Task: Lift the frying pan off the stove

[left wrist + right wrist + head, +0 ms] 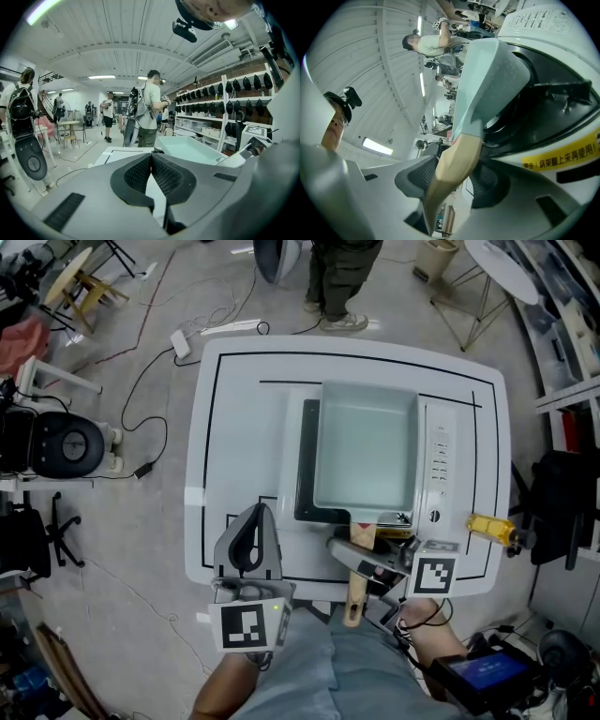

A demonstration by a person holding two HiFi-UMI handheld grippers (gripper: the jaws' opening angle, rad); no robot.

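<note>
Here the square frying pan (366, 460) lies over the stove (439, 465) on the white table (234, 427), its wooden handle (355, 592) pointing toward the person. The right gripper (361, 559) is clamped on that handle. The left gripper (257, 517) hovers over the table's near left part, jaws pressed together with nothing between them.

Bright, even light from long ceiling lights (101, 77), soft shadows on the white table (244, 427), bent round edges and black corners in both gripper views
</note>
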